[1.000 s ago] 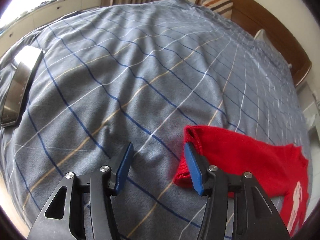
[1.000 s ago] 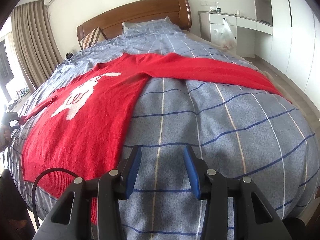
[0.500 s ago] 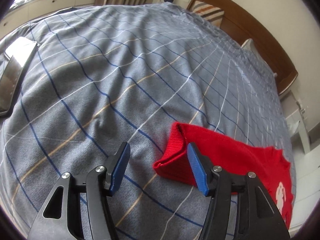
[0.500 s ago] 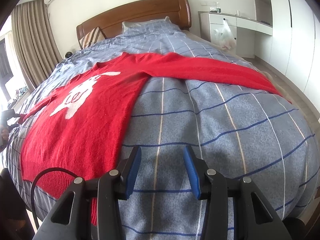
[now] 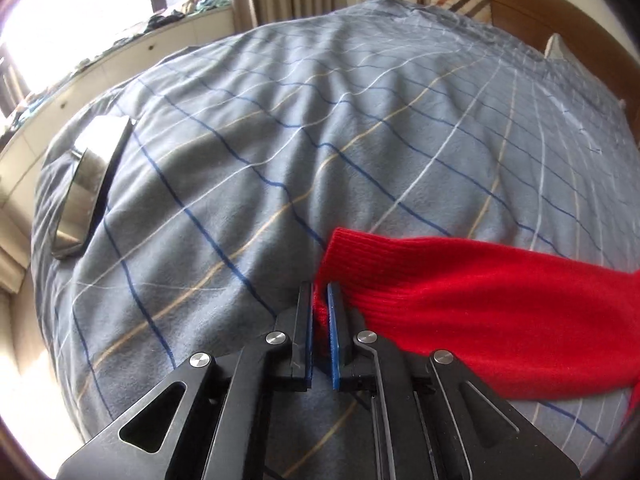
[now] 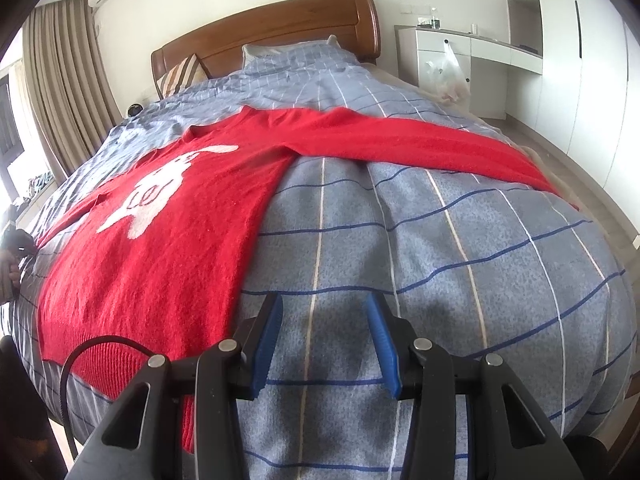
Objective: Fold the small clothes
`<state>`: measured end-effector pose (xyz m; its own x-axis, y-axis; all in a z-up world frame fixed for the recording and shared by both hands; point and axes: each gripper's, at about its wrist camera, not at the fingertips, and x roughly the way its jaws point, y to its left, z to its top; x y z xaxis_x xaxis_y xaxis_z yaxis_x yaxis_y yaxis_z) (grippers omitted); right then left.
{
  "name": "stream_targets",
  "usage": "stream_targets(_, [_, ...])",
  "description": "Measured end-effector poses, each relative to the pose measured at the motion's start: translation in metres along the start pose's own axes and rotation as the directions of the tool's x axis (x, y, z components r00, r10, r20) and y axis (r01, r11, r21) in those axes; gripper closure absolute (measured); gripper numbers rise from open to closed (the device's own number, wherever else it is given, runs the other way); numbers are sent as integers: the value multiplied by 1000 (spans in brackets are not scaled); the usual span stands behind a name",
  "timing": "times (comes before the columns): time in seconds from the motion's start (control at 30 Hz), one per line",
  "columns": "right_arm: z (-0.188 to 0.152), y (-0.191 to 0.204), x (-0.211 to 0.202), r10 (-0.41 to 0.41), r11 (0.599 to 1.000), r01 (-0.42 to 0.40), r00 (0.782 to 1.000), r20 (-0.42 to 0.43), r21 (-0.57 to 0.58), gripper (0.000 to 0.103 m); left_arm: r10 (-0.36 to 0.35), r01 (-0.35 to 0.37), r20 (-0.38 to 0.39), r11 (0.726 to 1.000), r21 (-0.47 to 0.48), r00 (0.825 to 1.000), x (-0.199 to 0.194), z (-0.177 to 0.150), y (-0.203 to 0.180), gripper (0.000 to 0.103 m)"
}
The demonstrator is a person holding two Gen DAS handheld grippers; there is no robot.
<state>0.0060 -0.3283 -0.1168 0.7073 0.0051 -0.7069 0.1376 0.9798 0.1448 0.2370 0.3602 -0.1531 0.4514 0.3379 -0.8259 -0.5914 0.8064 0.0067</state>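
The left gripper (image 5: 319, 300) is now pinching the ribbed cuff of the red sweater (image 6: 160, 240); half a second ago its blue fingers (image 5: 334, 320) were standing spread on either side of that cuff, and now they are pressed together with a fold of red knit between them. In the left wrist view the sleeve (image 5: 480, 300) is running away to the right across the bed (image 5: 320, 140), and the cuff is lifting slightly off the checked grey-blue blanket. A flat silver device (image 5: 86, 184) is lying near the far left edge of the bed, well apart from the sleeve.

The right gripper (image 6: 326, 340) is hanging over bare blanket just beside the sweater's side edge, its fingers (image 6: 268, 340) spread with nothing between them, much as they were a moment ago. The sweater is lying flat on the bed (image 6: 460, 260), white figure facing up, one sleeve stretching out towards the right edge of the mattress and the other reaching left. The wooden headboard (image 6: 272, 36) is standing behind it, with a striped pillow (image 6: 180, 76) leaning at its left end.
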Motion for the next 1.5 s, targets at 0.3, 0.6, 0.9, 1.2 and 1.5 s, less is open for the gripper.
stream_targets(0.3, [1,-5,-1,7,1000,-7,1000,9,23,59,-51,50,51,998,31,997,-17,-7,6,81])
stream_targets(0.6, [3,-1,-8,7,1000,-8,999,40,11,53,-217,178,149,955,238,965,-113,-66,-13,35])
stream_targets(0.9, [17,9,1,-16,999,18,999,49,-48,52,-389,330,72,853,403,918,-148,-158,-92,15])
stream_targets(1.2, [12,-7,32,-67,998,67,998,-10,-12,44,-325,259,83,863,434,942,-123,-189,-110,1])
stream_targets(1.5, [5,-5,39,-72,997,72,997,-2,-11,39,-330,265,86,864,428,940,-120,-191,-109,0])
